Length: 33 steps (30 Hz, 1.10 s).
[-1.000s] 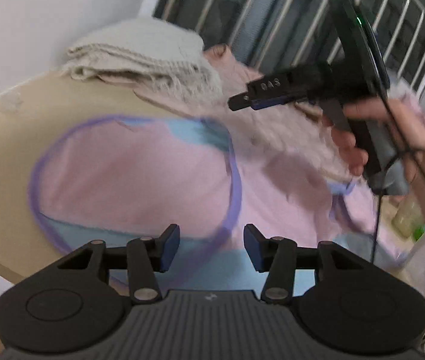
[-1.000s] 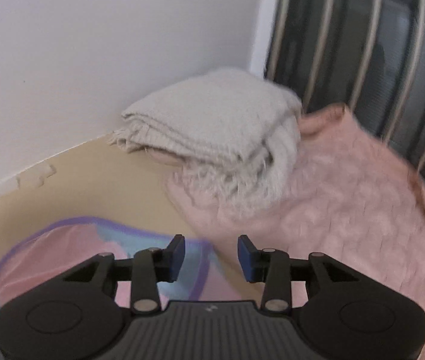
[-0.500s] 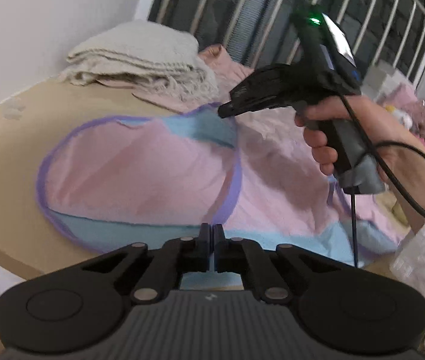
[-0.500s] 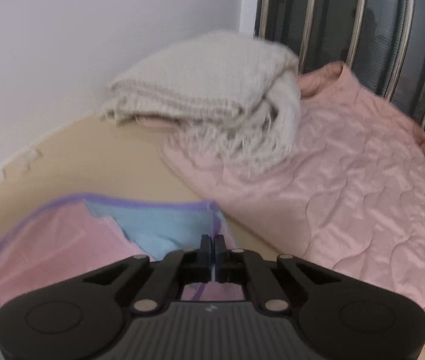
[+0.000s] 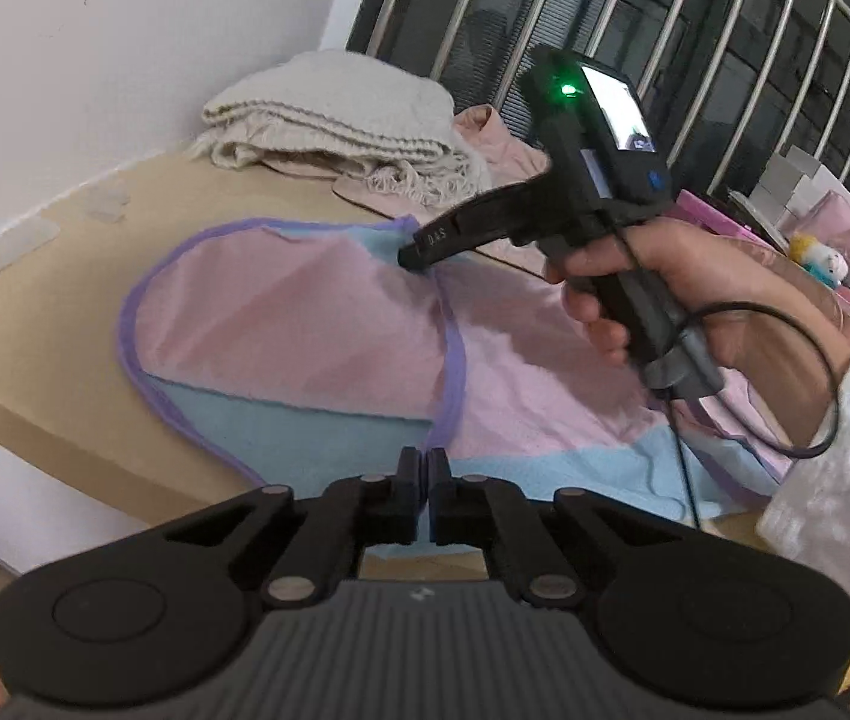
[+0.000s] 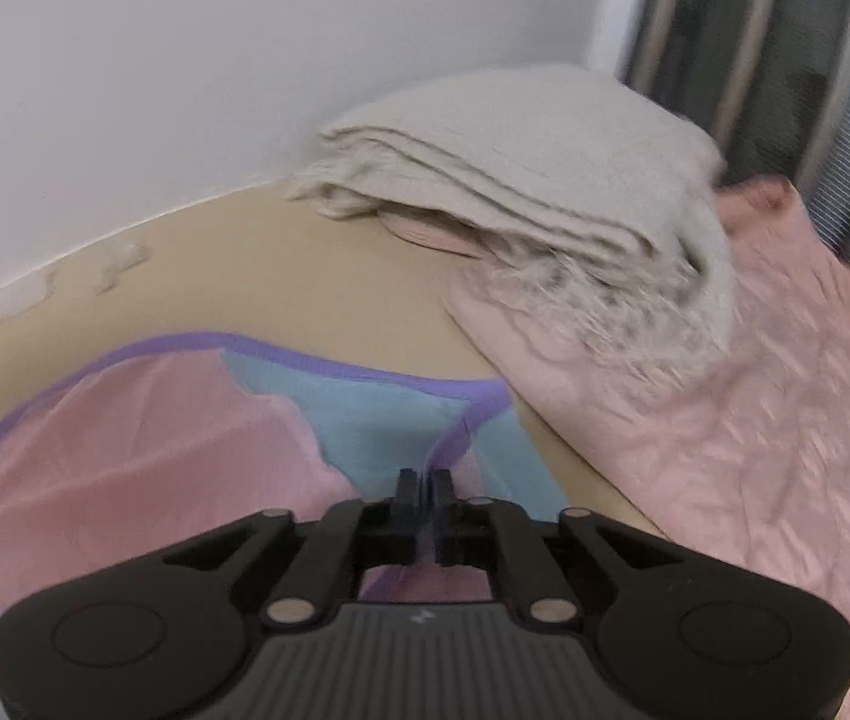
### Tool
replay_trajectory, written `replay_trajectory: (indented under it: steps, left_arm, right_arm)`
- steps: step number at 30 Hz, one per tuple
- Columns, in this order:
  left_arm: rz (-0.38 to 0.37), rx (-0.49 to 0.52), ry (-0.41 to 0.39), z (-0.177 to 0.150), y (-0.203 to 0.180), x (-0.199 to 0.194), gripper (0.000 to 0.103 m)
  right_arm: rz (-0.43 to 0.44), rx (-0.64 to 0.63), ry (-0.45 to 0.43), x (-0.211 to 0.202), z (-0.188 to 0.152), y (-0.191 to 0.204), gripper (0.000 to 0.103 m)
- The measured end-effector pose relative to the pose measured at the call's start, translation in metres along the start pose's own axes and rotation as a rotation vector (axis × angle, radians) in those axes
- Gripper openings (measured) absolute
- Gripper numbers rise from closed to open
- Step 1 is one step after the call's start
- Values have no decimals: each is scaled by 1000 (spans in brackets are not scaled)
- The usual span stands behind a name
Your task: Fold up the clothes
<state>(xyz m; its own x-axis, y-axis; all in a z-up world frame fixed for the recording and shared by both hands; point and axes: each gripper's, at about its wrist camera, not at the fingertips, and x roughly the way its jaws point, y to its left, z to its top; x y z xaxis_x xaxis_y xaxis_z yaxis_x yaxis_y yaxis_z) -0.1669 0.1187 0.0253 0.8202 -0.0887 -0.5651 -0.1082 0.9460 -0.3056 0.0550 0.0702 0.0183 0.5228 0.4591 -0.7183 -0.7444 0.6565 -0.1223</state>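
Both claws — left claw (image 5: 428, 483), right claw (image 6: 424, 504) — pinch the thin pink-and-blue garment (image 5: 305, 324)

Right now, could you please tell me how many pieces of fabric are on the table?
3: the pink-and-blue garment spread in front, the beige blanket folded in the far corner, and the pink quilt beneath it. Others may be hidden.

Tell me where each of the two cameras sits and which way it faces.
Left wrist view: sits on the left gripper, facing across the pink and blue cloth with purple trim on the tan tabletop; shows its shut fingers, plus the right gripper and the hand holding it.
Right wrist view: sits on the right gripper, facing the white wall corner; shows fingers shut on the cloth's purple edge.
Shared: the cloth, the folded beige fringed blanket and the pink quilted fabric.
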Motion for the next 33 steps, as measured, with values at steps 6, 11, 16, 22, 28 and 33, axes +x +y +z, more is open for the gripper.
replay_trajectory:
  steps: [6,11,16,22,28,33]
  left_arm:
    - [126,-90,-58,21,35,10,28]
    - [200,-43,-44,24,30,21,27]
    - [228,39,-41,18,19,20,38]
    - [142,-13,-74,15,15,-1,44]
    - [39,65,-38,9,-16,18,46]
    - [69,150,-19,-2,-23,29,46]
  right_arm:
    - [89,8,-97,-22,24,-4,43]
    - [151,-33,-4,23,40,26,15]
    - [178,-51,-25,47,46,53,15]
    - [158,85,-185,-30,28,5,16]
    - [-104,175,-145,-127,-76,-86,32]
    - [-192,266,-134,-154,-149,-89,29]
